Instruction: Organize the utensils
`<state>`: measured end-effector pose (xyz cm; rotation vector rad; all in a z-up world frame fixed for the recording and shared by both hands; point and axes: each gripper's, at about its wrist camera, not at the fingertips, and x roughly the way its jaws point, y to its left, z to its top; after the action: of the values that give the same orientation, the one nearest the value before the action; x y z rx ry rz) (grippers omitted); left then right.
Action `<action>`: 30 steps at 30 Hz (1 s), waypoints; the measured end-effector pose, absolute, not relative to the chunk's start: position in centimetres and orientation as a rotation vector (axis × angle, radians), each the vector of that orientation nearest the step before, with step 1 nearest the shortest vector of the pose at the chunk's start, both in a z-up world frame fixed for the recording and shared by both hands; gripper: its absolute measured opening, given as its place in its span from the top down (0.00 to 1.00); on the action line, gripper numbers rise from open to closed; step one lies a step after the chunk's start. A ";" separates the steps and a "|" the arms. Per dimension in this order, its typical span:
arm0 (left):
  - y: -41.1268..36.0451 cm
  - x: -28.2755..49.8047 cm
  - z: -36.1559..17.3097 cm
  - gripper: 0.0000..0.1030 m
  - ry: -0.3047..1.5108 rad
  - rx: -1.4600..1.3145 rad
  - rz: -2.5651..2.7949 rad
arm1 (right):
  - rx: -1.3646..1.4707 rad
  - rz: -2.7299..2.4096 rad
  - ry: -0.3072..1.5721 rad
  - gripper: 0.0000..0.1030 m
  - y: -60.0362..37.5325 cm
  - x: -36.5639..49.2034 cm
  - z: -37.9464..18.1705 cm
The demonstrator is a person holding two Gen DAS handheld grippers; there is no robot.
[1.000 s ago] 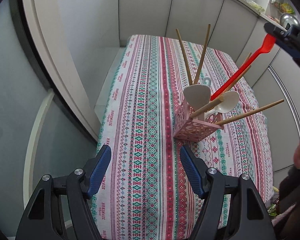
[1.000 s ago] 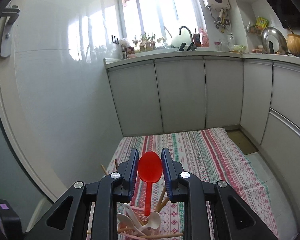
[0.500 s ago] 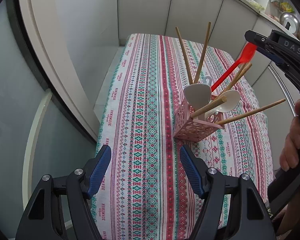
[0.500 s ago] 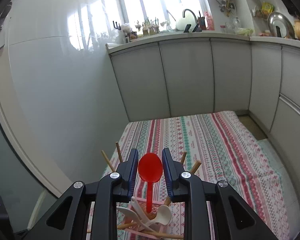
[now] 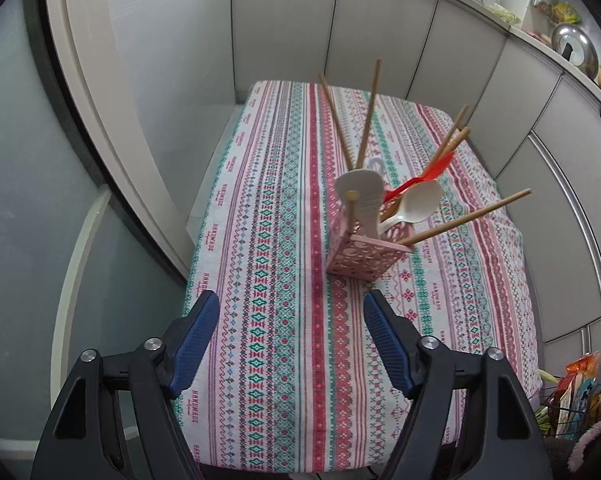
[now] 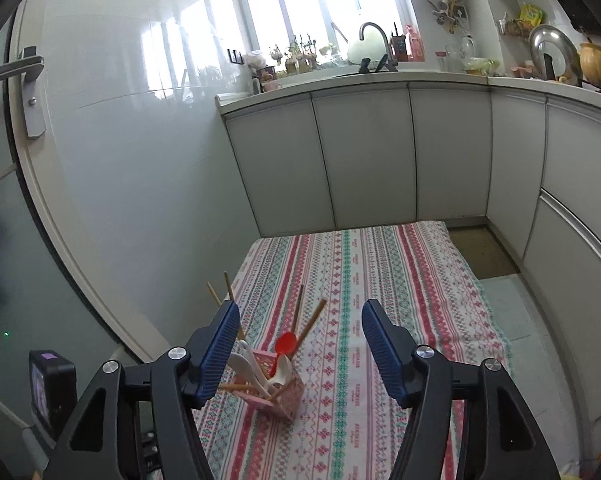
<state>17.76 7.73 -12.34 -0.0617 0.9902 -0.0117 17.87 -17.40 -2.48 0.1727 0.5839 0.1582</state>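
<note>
While both grippers hang above the striped tablecloth, neither one holds anything: the left gripper has its blue-padded fingers spread wide apart over the near part of the table, and the right gripper likewise has its fingers released, with open space between them. Standing on the cloth is the pink perforated holder, a little beyond the left gripper and toward its right side; in the right wrist view the same holder sits low between the right gripper's fingers, closer to the left one. Inside the holder rests the red spoon, handle down and bowl up, leaning away to the right among the wooden chopsticks, which fan out in several directions. A white spoon lies tilted just in front of the red one, and a white flat paddle stands upright at the holder's near left corner. From the right wrist view the red spoon's bowl shows above the holder's rim, apart from both fingers. Grey cabinet doors line the wall behind the table.
</note>
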 end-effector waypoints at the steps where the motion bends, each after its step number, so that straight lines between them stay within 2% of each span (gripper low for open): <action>1: 7.3 17.3 -12.0 0.19 0.978 -0.050 -0.005 | 0.169 0.152 0.597 0.30 -18.1 17.1 -2.4; 3: 6.4 16.0 -11.0 0.15 0.952 -0.026 0.007 | 0.159 0.139 0.617 0.24 -19.3 15.5 -2.3; 7: 4.5 13.5 -8.9 0.04 0.900 0.015 0.018 | 0.142 0.102 0.658 0.18 -21.3 12.3 -2.1; 12: 2.1 9.9 -5.7 0.00 0.812 0.049 -0.008 | 0.083 0.042 0.691 0.00 -22.5 8.6 -1.7; 22: -0.4 5.3 -2.2 0.00 0.747 0.044 -0.060 | 0.057 0.007 0.718 0.00 -24.1 3.8 -1.3; 30: -1.2 4.6 -1.8 0.00 0.728 0.059 -0.065 | 0.044 0.017 0.726 0.00 -23.6 3.7 -1.6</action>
<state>4.56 -1.19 -1.75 0.0590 0.7276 -0.0655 3.67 -23.59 -1.57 0.0439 0.7256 0.0165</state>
